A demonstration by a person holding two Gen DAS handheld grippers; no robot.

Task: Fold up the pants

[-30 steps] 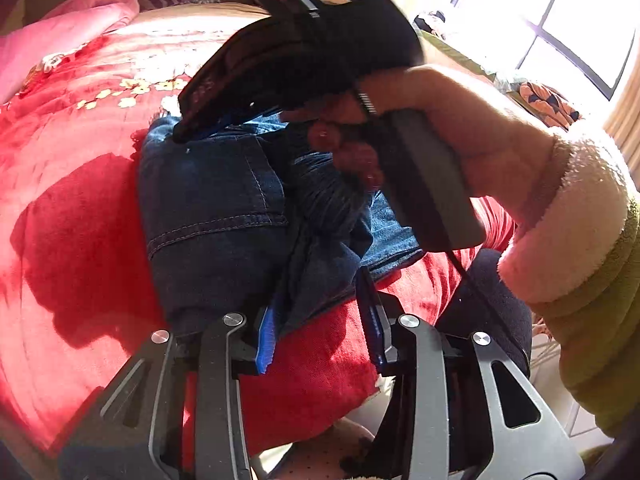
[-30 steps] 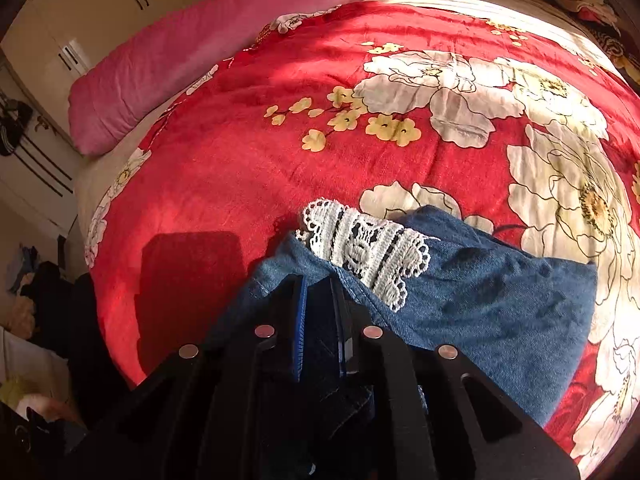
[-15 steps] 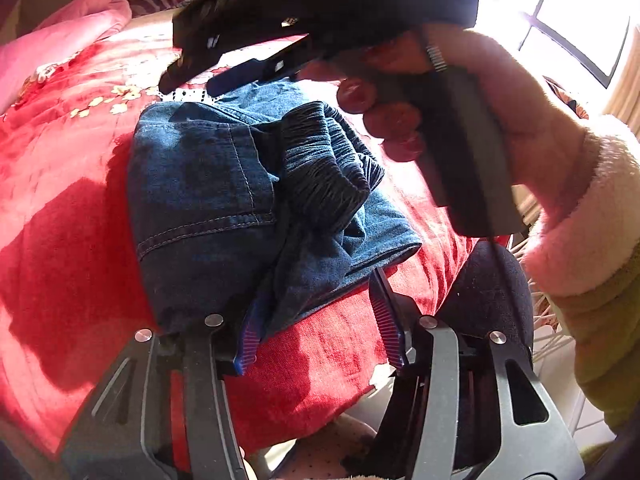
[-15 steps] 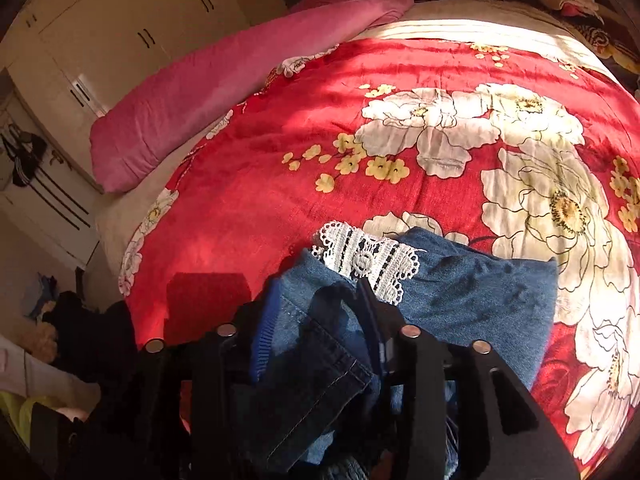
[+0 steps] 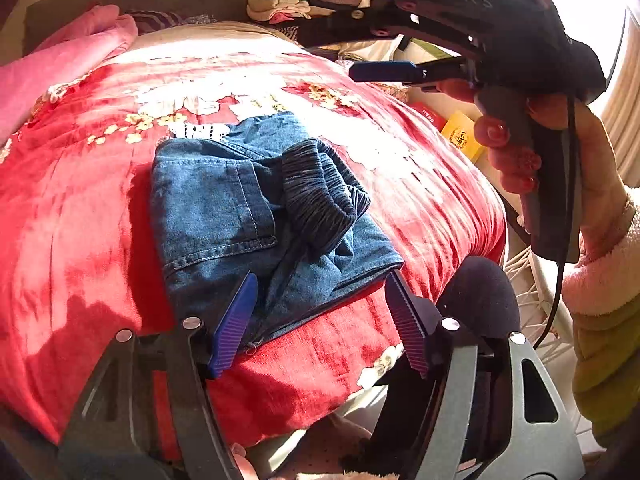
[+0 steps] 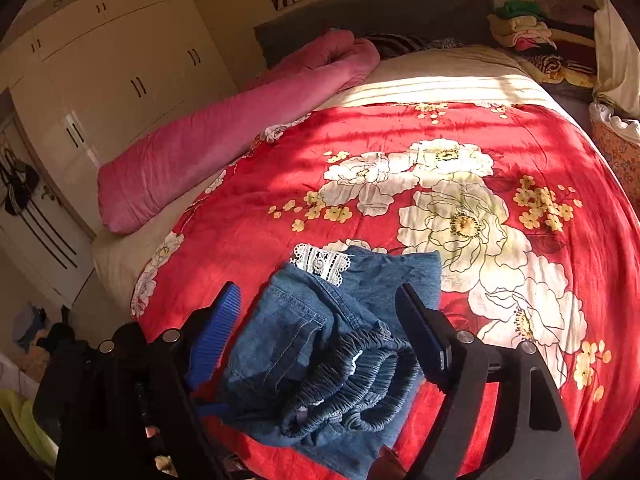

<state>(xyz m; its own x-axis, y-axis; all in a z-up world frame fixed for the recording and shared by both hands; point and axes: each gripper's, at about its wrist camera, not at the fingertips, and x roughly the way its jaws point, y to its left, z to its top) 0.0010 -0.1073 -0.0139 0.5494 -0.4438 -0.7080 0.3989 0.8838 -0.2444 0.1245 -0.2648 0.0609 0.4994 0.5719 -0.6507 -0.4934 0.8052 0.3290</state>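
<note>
Blue denim pants [image 5: 224, 208] lie folded in a compact bundle on the red floral bedspread [image 5: 80, 240], near the bed's front edge. A dark elastic waistband [image 5: 316, 196] is bunched on top and a white lace trim [image 6: 322, 261] sticks out at the far end. My left gripper [image 5: 320, 316] is open and empty, just in front of the bundle. My right gripper [image 6: 316, 328] is open and empty, raised above the pants [image 6: 304, 344]. In the left wrist view it is held high at the upper right [image 5: 380, 52].
A pink bolster [image 6: 224, 140] lies along the bed's left side. Stacked clothes [image 6: 524, 24] sit at the far right by the headboard. Wardrobe doors [image 6: 104, 72] stand to the left. A yellow box [image 5: 460, 136] lies beside the bed.
My right gripper let go of the pants, opened and lifted up and away. My left gripper opened wider and drew back a little. The pants now lie free on the bed.
</note>
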